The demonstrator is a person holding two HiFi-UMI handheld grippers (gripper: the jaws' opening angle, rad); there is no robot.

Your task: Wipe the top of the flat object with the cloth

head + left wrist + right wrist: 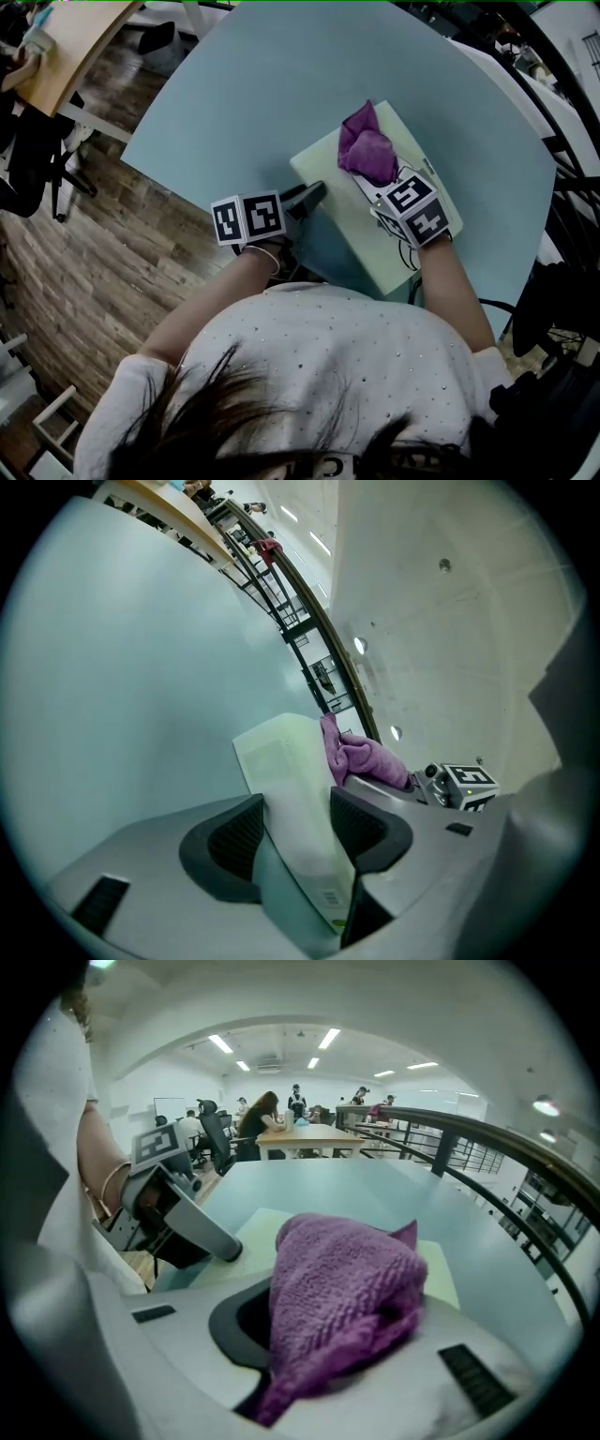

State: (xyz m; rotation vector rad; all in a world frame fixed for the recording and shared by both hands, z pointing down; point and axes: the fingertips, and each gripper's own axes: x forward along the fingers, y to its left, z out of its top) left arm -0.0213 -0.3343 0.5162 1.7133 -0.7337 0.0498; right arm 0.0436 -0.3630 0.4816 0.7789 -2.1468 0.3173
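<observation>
Left gripper (309,195) jaws clamp the pale green flat rectangular board (375,253) edge; right gripper (380,187) jaws grasp the purple terry cloth (366,150) resting on top.

Nothing legible is showing anywhere that I can make out. The left marker cube (248,218), sitting at nine o'clock from the right marker cube (413,208), is carrying only black-and-white square patterns, and so is its partner; neither is showing letters or digits. Along the edge of the pale flat object (281,761), toward its six o'clock end, a small printed patch (331,897) is showing, too tiny and blurred for reading.
</observation>
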